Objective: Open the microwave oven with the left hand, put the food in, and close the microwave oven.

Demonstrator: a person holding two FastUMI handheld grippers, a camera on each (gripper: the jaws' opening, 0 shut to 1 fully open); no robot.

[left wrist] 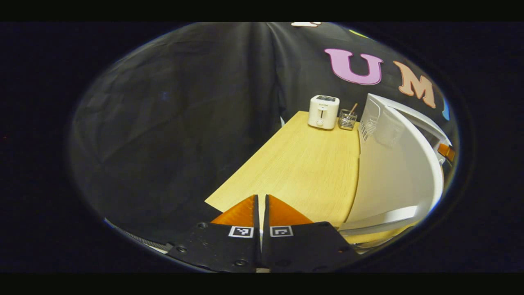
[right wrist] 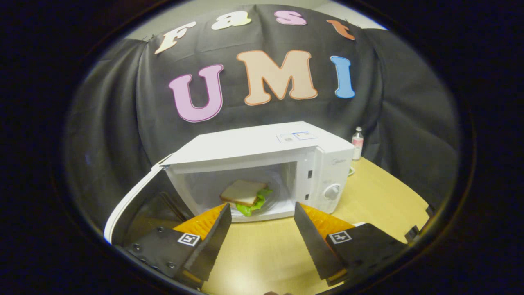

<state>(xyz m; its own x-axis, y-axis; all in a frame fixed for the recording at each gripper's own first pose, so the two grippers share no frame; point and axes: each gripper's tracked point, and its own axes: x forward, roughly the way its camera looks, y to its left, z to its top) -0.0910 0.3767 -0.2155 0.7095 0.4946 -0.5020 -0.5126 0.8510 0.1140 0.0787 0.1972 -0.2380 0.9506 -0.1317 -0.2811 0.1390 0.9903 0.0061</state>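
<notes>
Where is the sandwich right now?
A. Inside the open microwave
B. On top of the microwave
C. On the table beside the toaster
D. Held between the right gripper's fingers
A. In the right gripper view the sandwich lies inside the microwave, whose door hangs open, while the right gripper is open and empty in front of it.

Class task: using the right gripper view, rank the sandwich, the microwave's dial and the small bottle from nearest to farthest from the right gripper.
1. Bread-and-lettuce sandwich, inside the open white microwave, just ahead.
2. Round white dial, front panel, right.
3. Small clear bottle, behind the microwave, far right.
</notes>
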